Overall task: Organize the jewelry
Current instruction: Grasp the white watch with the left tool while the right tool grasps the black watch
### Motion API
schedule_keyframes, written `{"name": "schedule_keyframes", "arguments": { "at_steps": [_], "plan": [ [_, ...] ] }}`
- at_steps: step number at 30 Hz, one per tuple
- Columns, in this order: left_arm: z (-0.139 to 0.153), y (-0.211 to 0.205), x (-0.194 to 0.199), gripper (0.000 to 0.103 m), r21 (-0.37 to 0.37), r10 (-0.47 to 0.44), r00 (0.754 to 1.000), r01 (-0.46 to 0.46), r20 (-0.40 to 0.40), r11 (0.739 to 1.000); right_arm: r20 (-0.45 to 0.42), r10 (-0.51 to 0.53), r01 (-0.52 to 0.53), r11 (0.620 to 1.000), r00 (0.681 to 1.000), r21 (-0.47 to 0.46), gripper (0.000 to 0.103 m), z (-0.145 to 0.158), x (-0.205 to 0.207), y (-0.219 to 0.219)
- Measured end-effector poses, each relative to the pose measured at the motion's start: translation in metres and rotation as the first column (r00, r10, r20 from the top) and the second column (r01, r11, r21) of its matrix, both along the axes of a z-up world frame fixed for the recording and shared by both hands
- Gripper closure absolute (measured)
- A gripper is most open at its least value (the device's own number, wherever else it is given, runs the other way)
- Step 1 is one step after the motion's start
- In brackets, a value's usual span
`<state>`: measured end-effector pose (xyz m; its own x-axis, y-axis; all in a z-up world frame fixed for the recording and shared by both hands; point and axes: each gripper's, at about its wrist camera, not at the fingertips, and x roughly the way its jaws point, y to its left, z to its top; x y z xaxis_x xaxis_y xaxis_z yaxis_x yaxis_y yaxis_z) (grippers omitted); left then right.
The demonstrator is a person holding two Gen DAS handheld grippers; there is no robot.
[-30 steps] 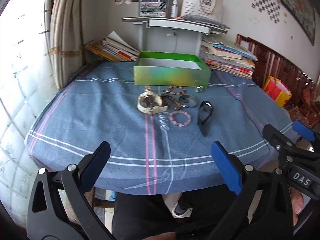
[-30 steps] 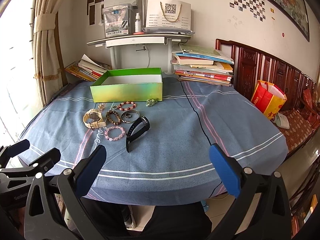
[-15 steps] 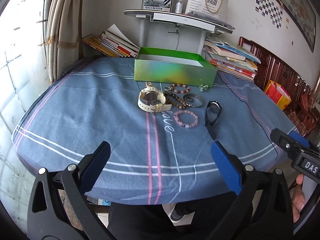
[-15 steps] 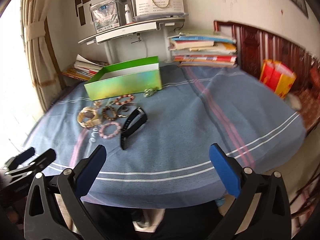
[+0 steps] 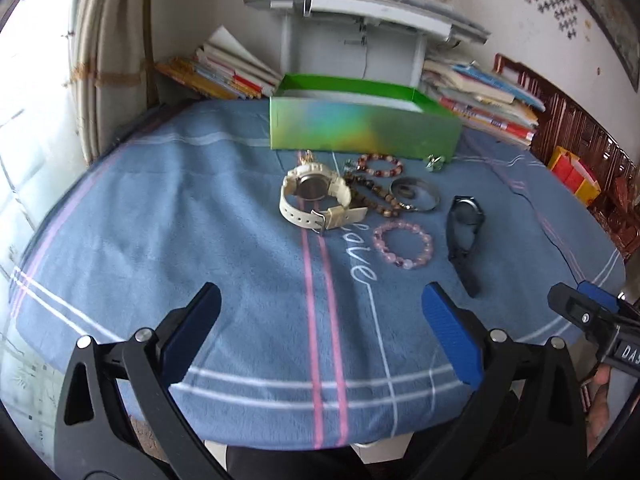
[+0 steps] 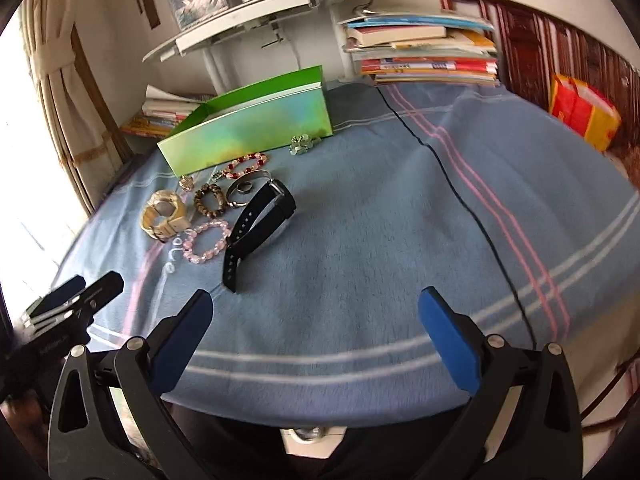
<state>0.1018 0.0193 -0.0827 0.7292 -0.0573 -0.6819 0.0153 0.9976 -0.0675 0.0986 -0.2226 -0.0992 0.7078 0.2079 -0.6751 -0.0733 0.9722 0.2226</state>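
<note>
A blue cloth (image 5: 168, 208) with pink and white stripes covers the table and fills most of both views. Toward 12 o'clock on it stands an open green box (image 5: 362, 130), its shiny long side facing the cameras, with stacked books (image 6: 424, 56) behind it at 1 o'clock.

The left gripper (image 5: 320, 336) hangs over the near edge of the cloth with its 2 blue-padded jaws spread wide and nothing between them. The right gripper (image 6: 316, 332) is the same: jaws wide, empty, low over the near edge.

The jewelry lies in a cluster just in front of the box, well apart from both sets of jaws. In the left wrist view it sits at 12 to 1 o'clock from the jaw gap; in the right wrist view at 11 o'clock.

The black watch (image 6: 260, 224) is nearest the right gripper, its strap end pointing back toward the left jaw. The cream watch (image 5: 316, 196) lies at the cluster's left side. Beside it are the pink bead bracelet (image 5: 403, 243), a brown bead bracelet (image 5: 372, 194) touching the cream watch, a silver bangle (image 5: 416, 193) and a red and white bead bracelet (image 5: 380, 163) close to the box. A small pale green trinket (image 6: 303, 143) rests against the box's right corner.
</note>
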Motion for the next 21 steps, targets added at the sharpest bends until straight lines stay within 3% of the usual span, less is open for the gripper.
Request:
{"name": "schedule_keyframes", "arguments": {
  "at_steps": [8, 14, 21],
  "plan": [
    [0.0, 0.01, 0.051, 0.004, -0.025, -0.004, 0.997, 0.002, -0.071, 1.0, -0.05, 0.072, -0.075, 0.995, 0.996, -0.065, 0.002, 0.001, 0.053, 0.016],
    [0.006, 0.023, 0.083, 0.007, 0.078, 0.043, 0.998, -0.039, -0.05, 0.996, -0.081, 0.096, -0.104, 0.99, 0.992, -0.096, 0.004, -0.004, 0.081, 0.021],
    [-0.004, 0.033, 0.114, 0.016, 0.125, 0.059, 0.994, -0.047, -0.091, 0.991, -0.12, 0.144, -0.157, 0.982, 0.982, -0.101, 0.02, -0.01, 0.108, 0.028]
  ]
}}
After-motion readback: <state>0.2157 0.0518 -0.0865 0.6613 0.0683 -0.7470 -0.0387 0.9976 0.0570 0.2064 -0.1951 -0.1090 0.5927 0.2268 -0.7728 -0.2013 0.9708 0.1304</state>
